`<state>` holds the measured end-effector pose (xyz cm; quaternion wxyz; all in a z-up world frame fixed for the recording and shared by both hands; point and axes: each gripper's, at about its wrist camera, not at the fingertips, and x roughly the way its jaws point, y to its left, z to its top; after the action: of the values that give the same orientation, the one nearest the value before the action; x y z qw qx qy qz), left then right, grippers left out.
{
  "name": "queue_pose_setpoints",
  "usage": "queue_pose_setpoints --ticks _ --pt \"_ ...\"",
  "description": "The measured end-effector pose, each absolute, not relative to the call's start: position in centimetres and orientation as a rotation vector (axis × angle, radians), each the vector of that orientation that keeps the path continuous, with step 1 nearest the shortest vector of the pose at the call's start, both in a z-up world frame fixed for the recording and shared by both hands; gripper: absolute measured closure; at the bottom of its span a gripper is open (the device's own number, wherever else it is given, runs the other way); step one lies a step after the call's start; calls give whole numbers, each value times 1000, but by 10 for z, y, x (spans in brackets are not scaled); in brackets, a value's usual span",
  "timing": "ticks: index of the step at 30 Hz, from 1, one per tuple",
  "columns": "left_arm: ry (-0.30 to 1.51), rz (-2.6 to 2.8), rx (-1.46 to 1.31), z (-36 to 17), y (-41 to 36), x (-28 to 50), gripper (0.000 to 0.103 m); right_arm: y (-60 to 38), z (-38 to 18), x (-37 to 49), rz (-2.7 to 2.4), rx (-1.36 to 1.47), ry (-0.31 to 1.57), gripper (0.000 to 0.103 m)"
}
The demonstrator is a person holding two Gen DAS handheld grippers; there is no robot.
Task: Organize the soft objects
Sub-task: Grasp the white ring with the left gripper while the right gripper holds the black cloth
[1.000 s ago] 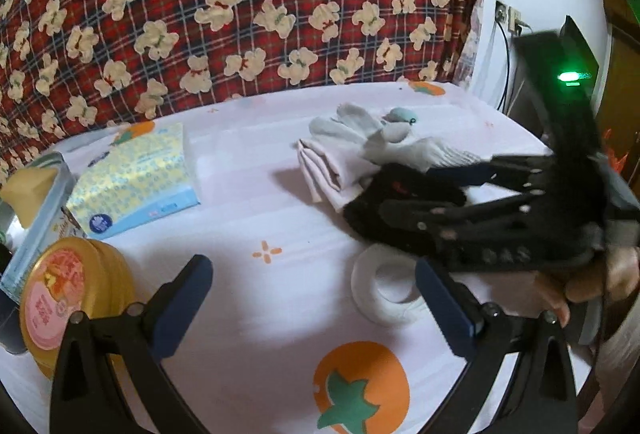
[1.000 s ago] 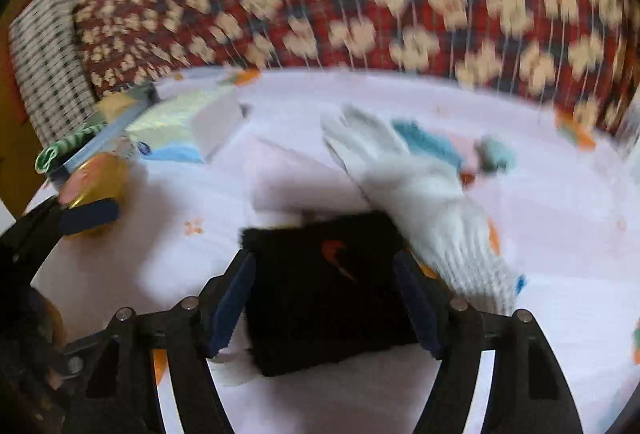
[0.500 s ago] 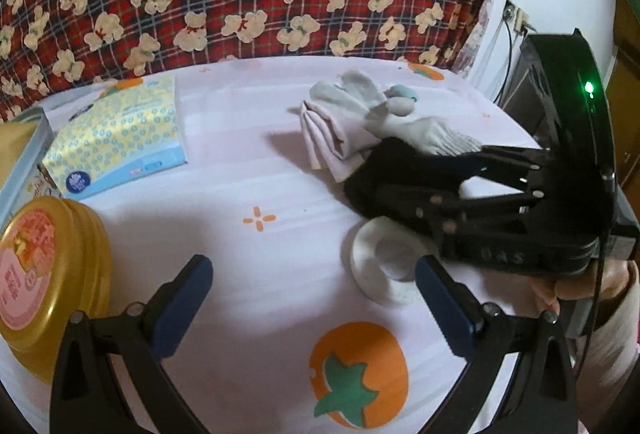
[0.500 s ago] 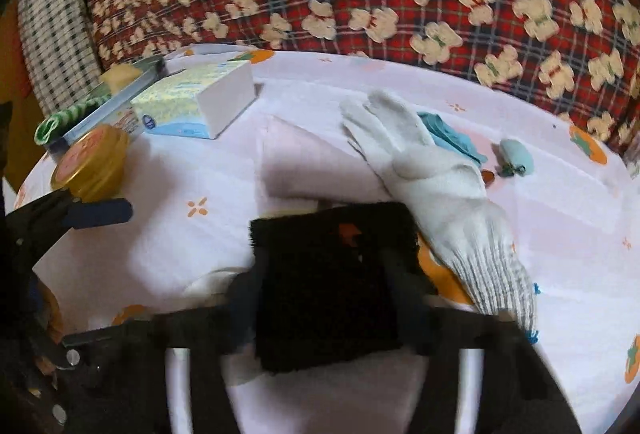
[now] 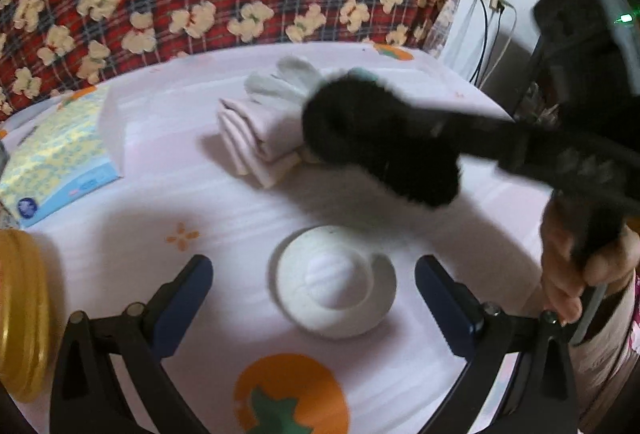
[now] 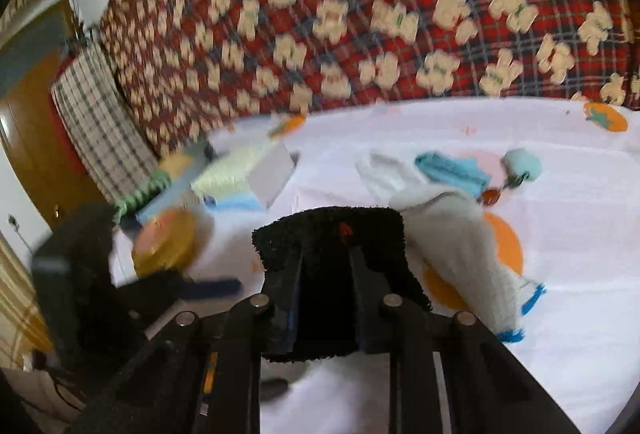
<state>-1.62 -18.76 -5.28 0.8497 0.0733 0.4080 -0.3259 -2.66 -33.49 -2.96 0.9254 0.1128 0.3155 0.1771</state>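
Red plaid teddy-bear blanket behind a white tabletop [image 5: 224,202] with orange fruit prints. Right tongs [image 6: 326,298] closing, pinching a black fuzzy cloth [image 6: 332,230], lifted clear of the tabletop. White glove [image 6: 456,242] just right of them. Left tongs [image 5: 314,298] spread wide, nothing held, a white tape roll [image 5: 334,282] between them. Folded pink cloth [image 5: 256,138] lies beyond.

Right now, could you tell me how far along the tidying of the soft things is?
Early. Done: only the pink cloth lies folded. In hand: the right gripper is closing on the black wristband, lifted off the sheet. Left: the white glove, blue cloth and white roll, which sits below the open left gripper.
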Motion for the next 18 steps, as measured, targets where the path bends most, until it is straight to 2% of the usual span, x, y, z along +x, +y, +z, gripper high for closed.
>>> queue_pose_setpoints --ticks 2,3,8,18 --pt "896 -691 164 -58 -196 -12 12 -336 -26 -29 329 236 612 80" --pt "905 -677 177 -60 -200 -10 21 -338 -24 -30 314 242 597 80" --pt "878 -674 211 -58 -208 -13 41 -350 -16 -33 264 286 533 80" --pt "855 -713 59 -55 -187 -12 43 -367 -9 -41 221 330 447 80"
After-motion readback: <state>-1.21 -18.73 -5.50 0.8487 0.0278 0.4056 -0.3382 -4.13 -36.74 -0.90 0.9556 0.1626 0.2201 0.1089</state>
